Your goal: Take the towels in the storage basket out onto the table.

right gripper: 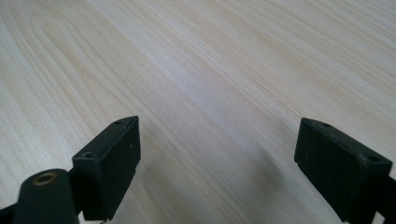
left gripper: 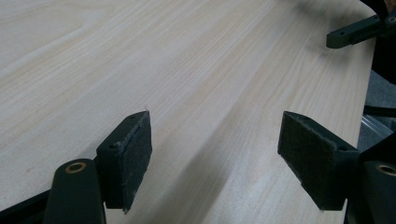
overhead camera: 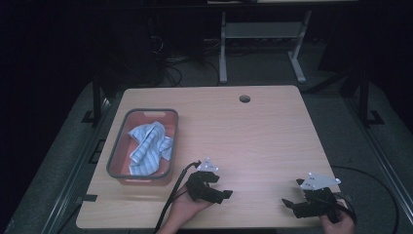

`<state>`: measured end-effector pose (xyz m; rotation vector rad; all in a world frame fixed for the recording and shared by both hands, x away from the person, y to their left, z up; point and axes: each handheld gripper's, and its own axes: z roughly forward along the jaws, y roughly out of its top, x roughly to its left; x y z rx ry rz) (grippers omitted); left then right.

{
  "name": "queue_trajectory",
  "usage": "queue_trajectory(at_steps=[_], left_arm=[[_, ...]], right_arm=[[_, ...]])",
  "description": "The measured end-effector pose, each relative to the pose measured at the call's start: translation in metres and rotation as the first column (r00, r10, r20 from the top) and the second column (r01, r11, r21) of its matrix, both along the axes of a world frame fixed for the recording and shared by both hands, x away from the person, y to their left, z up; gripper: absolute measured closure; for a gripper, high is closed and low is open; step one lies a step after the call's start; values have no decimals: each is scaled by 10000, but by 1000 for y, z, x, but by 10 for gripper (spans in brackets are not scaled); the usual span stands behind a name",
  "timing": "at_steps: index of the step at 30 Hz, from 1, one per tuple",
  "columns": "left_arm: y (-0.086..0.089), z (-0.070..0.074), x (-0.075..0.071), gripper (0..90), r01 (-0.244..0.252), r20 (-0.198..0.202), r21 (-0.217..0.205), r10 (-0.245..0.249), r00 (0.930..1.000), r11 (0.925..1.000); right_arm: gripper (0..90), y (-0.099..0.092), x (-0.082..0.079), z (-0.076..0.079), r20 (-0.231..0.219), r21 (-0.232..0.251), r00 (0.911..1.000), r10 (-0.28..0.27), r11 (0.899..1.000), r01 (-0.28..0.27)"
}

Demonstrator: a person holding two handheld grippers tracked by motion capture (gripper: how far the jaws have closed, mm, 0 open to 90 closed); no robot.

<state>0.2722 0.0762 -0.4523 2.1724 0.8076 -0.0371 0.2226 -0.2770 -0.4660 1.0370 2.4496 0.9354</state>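
two idle grippers, cloth in the tub

at the left of the wooden table [overhead camera: 253, 131] sat a grey-rimmed tub [overhead camera: 142, 146] with red walls, and a blue-and-white striped cloth [overhead camera: 150, 148] lay crumpled inside it. just right of the tub, near the front edge, the left gripper [overhead camera: 221, 195] rested in a hand [overhead camera: 187, 209], its jaws spread wide with only bare wood between them in the left gripper view [left gripper: 215, 154]. well apart to the right, the right gripper [overhead camera: 292, 204] was held low near the table's front right corner, its jaws likewise wide apart and grasping nothing [right gripper: 217, 163]. a round hole [overhead camera: 244, 99] marked the far edge.
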Motion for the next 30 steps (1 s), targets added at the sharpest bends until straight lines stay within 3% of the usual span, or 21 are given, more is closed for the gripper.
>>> queue_trajectory(at_steps=[10, 17, 30], left_arm=[[-1, 9, 3, 258, 44, -49, -180, -45, 10000, 9998], [-2, 17, 6, 247, 283, -209, -50, -284, 9994, 9996], [3, 44, 23, 245, 576, -242, -250, -582, 9980, 9980]], right_arm=[[138, 3, 1, 1, 60, 196, 10000, 78, 9998, -79], [138, 3, 2, -1, -10, 202, 9998, 197, 9996, -196], [138, 5, 1, 1, 35, 121, 9999, 113, 9999, -114]])
